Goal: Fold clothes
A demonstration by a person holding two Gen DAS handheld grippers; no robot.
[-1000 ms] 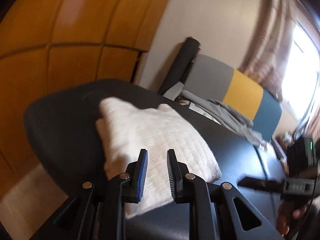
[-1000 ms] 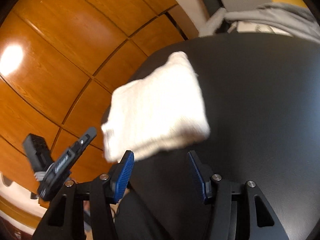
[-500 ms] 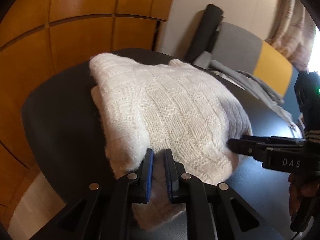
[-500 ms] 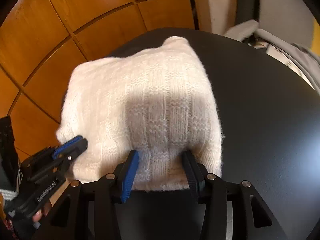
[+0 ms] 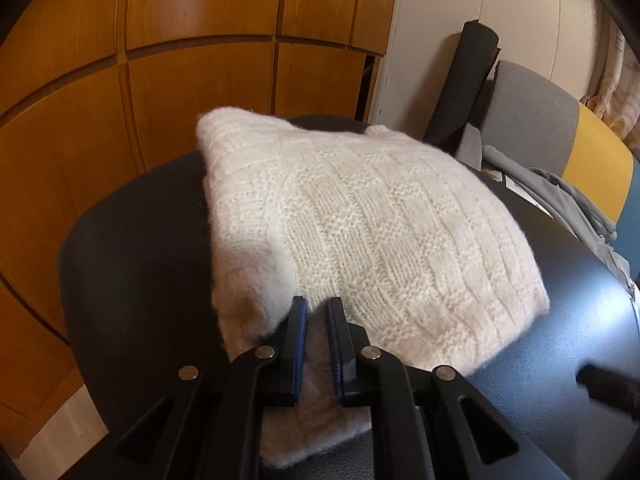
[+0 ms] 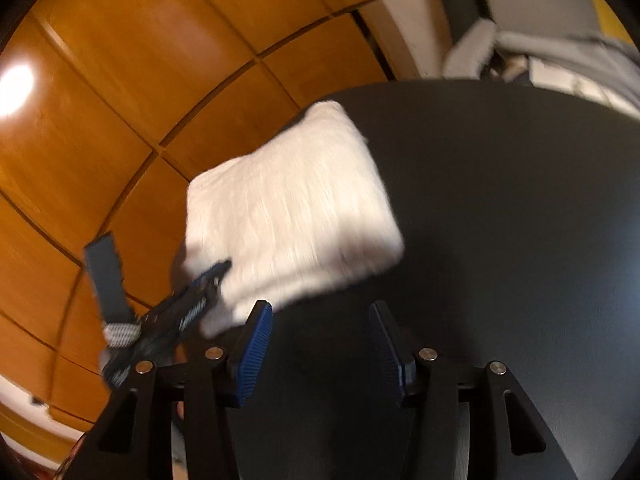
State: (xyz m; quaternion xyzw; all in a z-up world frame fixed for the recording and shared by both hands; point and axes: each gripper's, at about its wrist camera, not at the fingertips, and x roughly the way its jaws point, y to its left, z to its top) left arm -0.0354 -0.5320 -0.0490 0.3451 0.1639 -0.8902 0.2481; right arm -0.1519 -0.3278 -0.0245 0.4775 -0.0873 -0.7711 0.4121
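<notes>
A folded white knit sweater (image 5: 360, 232) lies on the black table (image 5: 132, 264). My left gripper (image 5: 318, 308) sits at the sweater's near edge, its jaws nearly closed with a fold of the knit between them. In the right wrist view the sweater (image 6: 292, 220) lies ahead to the left, blurred. My right gripper (image 6: 320, 316) is open and empty, pulled back over bare table (image 6: 500, 220). The left gripper also shows there (image 6: 208, 280), at the sweater's near left corner.
Wooden cabinet panels (image 5: 160, 92) stand behind the table. A grey garment (image 5: 560, 196) lies at the table's far right edge, in front of a grey, yellow and blue chair (image 5: 560, 128). A dark roll (image 5: 464, 84) leans on the wall.
My right gripper has let go of the sweater's near edge and drawn back, open. My left gripper stays closed on the near edge of the sweater.
</notes>
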